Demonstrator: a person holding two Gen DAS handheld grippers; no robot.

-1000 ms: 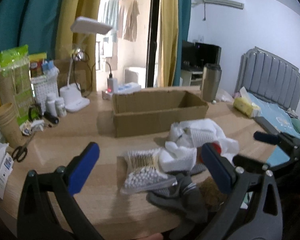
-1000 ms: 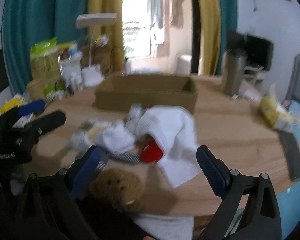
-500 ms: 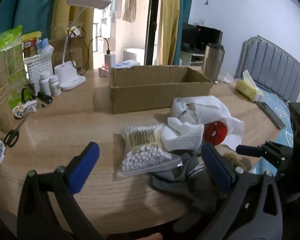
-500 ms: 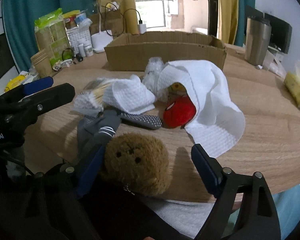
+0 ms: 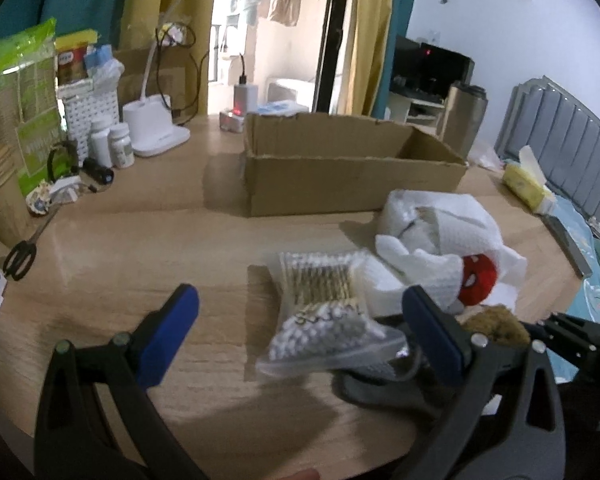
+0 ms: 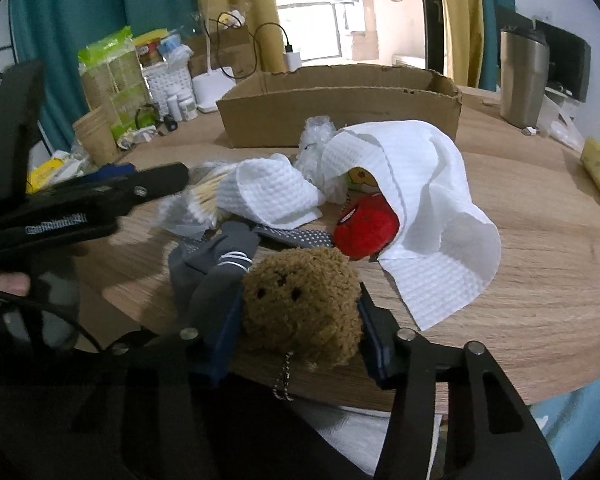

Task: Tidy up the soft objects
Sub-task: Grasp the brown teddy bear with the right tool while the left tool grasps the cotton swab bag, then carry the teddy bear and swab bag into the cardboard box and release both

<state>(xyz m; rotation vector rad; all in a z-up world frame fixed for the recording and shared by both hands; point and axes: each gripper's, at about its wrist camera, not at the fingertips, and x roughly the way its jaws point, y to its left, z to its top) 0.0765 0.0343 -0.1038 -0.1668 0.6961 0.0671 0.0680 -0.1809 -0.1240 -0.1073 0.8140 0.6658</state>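
- Right hand-held gripper [image 6: 300,320] just closed in, blue pads now pressed on both sides of brown plush toy [image 6: 302,300] at near edge of desk [image 6: 540,280]
- Left hand-held gripper [image 5: 300,332] spread wide, nothing clamped, above clear bag of cotton swabs [image 5: 324,304]
- Grey sock [image 6: 216,264] touching plush on its left
- Red plush ball [image 6: 366,228] half under white waffle cloth [image 6: 420,192]
- Cardboard box [image 6: 340,108] behind the pile, well apart from the plush
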